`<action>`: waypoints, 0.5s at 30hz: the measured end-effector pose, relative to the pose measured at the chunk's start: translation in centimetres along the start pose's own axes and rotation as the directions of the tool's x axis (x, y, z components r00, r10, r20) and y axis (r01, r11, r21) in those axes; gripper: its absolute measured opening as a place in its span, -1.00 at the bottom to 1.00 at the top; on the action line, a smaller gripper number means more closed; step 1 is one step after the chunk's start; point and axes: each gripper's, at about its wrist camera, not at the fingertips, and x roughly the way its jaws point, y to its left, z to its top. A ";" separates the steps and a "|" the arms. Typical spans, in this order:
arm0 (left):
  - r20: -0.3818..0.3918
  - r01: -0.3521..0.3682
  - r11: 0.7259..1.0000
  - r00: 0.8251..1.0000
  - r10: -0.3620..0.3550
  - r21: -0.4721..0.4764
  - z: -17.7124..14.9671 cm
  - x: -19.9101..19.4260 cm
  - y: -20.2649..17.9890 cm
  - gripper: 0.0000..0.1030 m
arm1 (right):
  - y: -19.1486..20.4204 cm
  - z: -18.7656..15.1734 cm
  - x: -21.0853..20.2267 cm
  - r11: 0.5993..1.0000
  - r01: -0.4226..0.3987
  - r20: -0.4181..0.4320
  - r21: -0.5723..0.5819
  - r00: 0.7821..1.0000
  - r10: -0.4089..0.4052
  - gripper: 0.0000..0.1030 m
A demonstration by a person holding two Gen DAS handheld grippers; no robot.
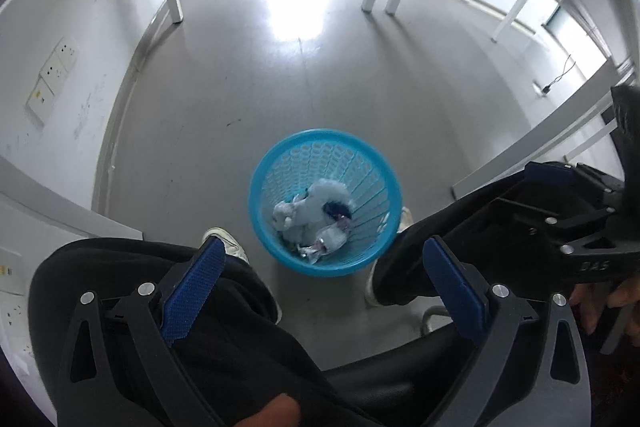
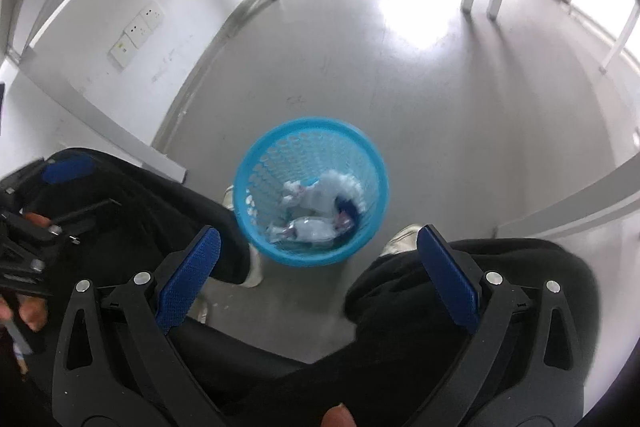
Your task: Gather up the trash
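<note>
left tool (image 1: 324, 283): we saw it spread wide with nothing between its blue pads, pointing steeply down over our knees.
right tool (image 2: 318, 267): we saw it gaping too, also empty.
basket (image 1: 280, 155): blue, upright on the grey floor (image 1: 320, 67) between our shoes.
trash (image 1: 312, 215): crumpled white tissue and wrappers lay at the bottom of the basket.
legs (image 1: 224, 339): in black trousers, either side of the basket.
</note>
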 end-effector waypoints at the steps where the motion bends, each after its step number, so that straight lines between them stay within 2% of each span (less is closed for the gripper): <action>1: -0.004 -0.003 1.000 1.000 0.003 0.001 0.0 0.3 0.0 0.89 | -0.1 0.1 0.3 1.000 -0.001 -0.007 0.003 1.000 0.001 0.83; 5: -0.019 0.026 0.999 0.999 -0.026 -0.028 0.1 0.7 0.7 0.89 | -0.1 0.3 1.5 1.000 -0.014 -0.041 0.015 0.999 0.015 0.83; 15: -0.009 0.055 0.997 0.998 -0.055 -0.048 -0.3 0.6 0.9 0.89 | 0.3 -0.2 1.5 0.999 -0.039 -0.035 0.005 0.999 0.039 0.83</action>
